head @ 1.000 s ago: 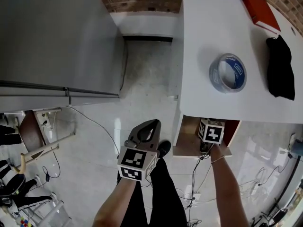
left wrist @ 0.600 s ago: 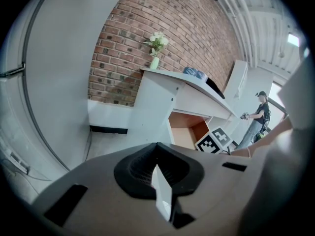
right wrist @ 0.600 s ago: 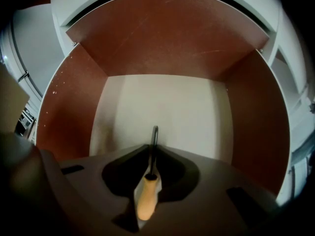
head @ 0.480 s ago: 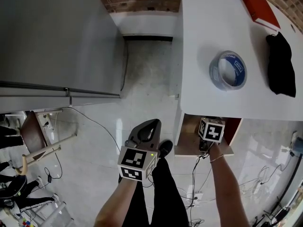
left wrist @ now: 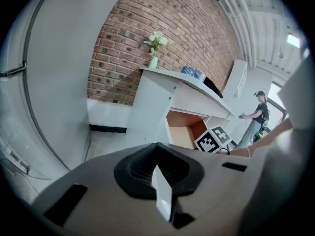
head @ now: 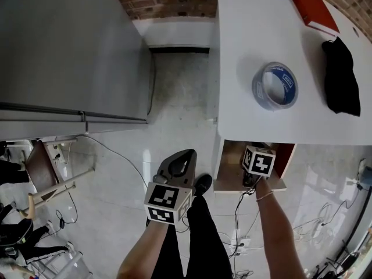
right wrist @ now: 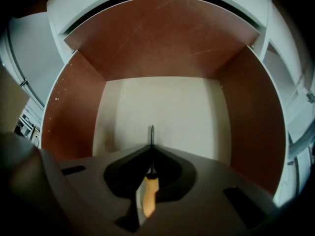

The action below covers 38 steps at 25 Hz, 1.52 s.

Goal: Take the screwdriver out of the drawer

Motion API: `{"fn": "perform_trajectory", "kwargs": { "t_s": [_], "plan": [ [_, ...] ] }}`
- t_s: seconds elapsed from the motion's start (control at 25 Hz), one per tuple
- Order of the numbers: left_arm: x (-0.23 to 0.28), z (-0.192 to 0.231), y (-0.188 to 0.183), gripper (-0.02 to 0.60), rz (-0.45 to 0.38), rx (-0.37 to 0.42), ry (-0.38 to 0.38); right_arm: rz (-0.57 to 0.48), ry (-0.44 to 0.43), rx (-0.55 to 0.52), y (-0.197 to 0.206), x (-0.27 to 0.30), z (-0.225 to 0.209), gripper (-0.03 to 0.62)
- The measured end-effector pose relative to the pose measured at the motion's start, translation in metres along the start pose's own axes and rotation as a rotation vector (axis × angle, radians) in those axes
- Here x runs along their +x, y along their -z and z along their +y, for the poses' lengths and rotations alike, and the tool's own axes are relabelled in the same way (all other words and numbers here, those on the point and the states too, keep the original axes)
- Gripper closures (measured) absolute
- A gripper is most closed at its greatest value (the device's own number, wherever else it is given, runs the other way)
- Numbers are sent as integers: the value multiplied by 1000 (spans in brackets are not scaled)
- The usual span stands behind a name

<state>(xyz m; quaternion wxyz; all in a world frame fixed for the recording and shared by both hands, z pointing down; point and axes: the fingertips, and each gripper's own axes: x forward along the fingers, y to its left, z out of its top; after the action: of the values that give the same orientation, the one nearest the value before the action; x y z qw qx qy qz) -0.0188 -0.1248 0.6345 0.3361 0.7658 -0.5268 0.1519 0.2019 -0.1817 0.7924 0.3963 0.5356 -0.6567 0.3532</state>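
The screwdriver (right wrist: 149,196) has an orange handle and a thin dark shaft pointing at the drawer's back wall. My right gripper (right wrist: 151,150) reaches steeply down into the open wooden drawer (right wrist: 162,102); its jaws have just been closing and now pinch the handle. In the head view the right gripper's marker cube (head: 258,161) sits over the drawer (head: 231,163) under the white desk, and the jaws and tool are hidden. My left gripper (head: 181,157) hangs over the floor left of the drawer, shut and holding nothing. The left gripper (left wrist: 158,152) points toward the desk.
On the white desk (head: 250,34) lie a tape roll (head: 276,86), a black cloth (head: 340,77) and a red book (head: 314,7). A grey cabinet (head: 58,51) stands at the left. Cables (head: 243,214) trail on the floor. A person (left wrist: 259,115) stands far off.
The head view has shifted slightly. Both grippers stay where they were, the right one still over the drawer.
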Motion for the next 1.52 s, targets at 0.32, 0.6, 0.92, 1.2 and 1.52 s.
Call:
{"fn": "perform_trajectory", "kwargs": {
  "t_s": [0.32,0.6,0.92,1.2,1.52],
  "plan": [
    [-4,-9,-8,589,-7,3,27,-109,-15,32,-17,-37,5,574],
    [-15,-22,-20,589,-7,32,56,-238,-44,18,-34,-94,21,574],
    [-31,-34,-45,589,-7,91,94,-392,-77,111,-53,-179,36,574],
    [-46,-58,-68,589,-6,124,159,-514,-75,191,-75,-253,49,574],
    [-59,-88,-96,589,-20,194,244,-630,-36,239,-87,-330,51,574]
  ]
}}
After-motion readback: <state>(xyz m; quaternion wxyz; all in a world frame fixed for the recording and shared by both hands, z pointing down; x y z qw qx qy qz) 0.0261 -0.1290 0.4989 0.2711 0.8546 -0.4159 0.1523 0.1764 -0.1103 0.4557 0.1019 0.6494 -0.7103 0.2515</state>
